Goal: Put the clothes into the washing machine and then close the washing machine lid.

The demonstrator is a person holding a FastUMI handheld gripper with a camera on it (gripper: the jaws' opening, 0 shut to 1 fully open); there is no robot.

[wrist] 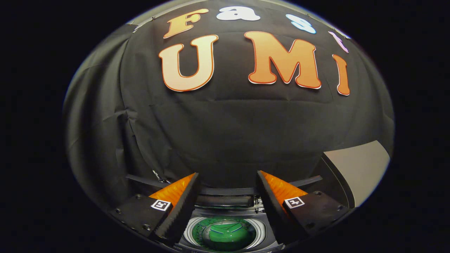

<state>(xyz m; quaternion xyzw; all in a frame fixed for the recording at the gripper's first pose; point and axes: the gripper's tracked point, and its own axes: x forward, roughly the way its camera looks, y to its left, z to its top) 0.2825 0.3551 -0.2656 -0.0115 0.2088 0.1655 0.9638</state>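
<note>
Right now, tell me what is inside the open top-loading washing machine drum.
A green garment lies in the round drum, between the open gripper fingers. Anything beneath it is covered.

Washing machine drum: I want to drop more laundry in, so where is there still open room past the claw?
The claw is open with nothing between its fingers, so the round white-rimmed drum mouth below lies unblocked. Inside, a shiny green garment covers the bottom. At the back edge, the raised dark lid crowds the opening.

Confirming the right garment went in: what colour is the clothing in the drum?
Green clothing, seen in the gripper view.
</note>
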